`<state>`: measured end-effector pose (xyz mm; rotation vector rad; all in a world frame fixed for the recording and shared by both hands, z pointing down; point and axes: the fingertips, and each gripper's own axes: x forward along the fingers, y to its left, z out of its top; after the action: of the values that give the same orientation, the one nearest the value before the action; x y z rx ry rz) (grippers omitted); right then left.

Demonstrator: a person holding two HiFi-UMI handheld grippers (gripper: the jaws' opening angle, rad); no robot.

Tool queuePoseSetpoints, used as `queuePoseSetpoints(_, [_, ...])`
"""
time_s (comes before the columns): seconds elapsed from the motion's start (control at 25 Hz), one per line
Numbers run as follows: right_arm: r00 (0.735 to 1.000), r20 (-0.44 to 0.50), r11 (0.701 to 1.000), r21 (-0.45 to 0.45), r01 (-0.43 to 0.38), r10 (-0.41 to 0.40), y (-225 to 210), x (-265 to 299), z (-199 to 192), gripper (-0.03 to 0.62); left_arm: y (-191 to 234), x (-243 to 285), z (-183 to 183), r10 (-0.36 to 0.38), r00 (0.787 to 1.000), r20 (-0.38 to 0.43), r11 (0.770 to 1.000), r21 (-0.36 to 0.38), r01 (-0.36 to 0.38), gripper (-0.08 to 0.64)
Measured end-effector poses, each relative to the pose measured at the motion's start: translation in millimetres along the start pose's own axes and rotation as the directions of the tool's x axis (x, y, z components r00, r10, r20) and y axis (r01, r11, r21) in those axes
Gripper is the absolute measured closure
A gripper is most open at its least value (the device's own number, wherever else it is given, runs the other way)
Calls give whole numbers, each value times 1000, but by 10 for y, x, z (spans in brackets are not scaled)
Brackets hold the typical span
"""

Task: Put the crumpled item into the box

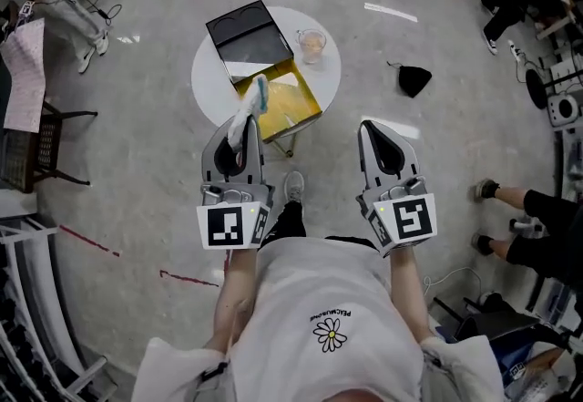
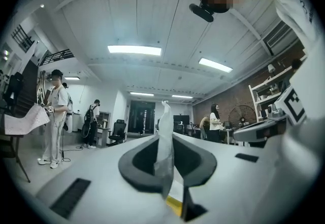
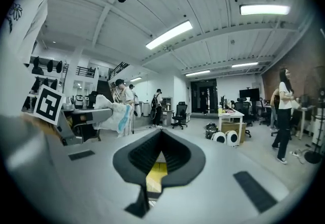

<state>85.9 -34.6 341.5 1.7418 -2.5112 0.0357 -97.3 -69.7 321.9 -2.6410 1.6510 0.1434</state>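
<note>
Crumpled wrapper (image 1: 250, 107) sits pinched in the left gripper's (image 1: 242, 125) narrow fingers, over the near edge of the open box (image 1: 293, 101) on the round bench (image 1: 211, 72). Let go here, it may catch the rim and fall outside; the right gripper's (image 1: 368, 128) fingers are closed, empty.

Standing on grey floor (image 1: 137, 172): round white table (image 1: 211, 86). Resting on top: open box with black lid and yellow inside (image 1: 284, 105), reaching the near rim. Just beside that, toward the right rim: clear plastic cup (image 1: 311, 45).
</note>
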Motion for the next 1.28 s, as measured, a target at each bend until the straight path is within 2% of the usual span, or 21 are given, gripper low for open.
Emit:
queuePoseSetpoints(0.2, [1000, -29, 1000, 10, 1, -1, -219, 680, 21, 591, 340, 599, -72, -16, 1000, -6, 1000, -17, 16, 523])
queuePoseSetpoints(0.4, [999, -34, 999, 23, -26, 27, -304, 1126, 38, 591, 517, 896, -158, 12, 999, -34, 1000, -18, -13, 523])
queuePoseSetpoints(0.52, [998, -14, 997, 27, -66, 67, -361, 1317, 25, 591, 489, 1006, -193, 29, 999, -43, 999, -21, -30, 523])
queuePoseSetpoints(0.64, [990, 18, 990, 30, -138, 137, -352, 1516, 26, 591, 509, 1032, -186, 96, 994, -54, 995, -20, -97, 523])
queuePoseSetpoints(0.84, [976, 31, 977, 6, -214, 213, -391, 1630, 63, 591, 385, 1023, -228, 151, 987, -59, 988, -9, -152, 523])
queuePoseSetpoints(1.16, [973, 2, 973, 34, -230, 230, -497, 1649, -36, 591, 431, 1036, -314, 193, 980, -52, 981, 12, -193, 522])
queuePoseSetpoints(1.28, [970, -10, 970, 23, -241, 241, -487, 1682, -65, 591, 468, 1091, -372, 194, 979, -70, 980, 56, -190, 522])
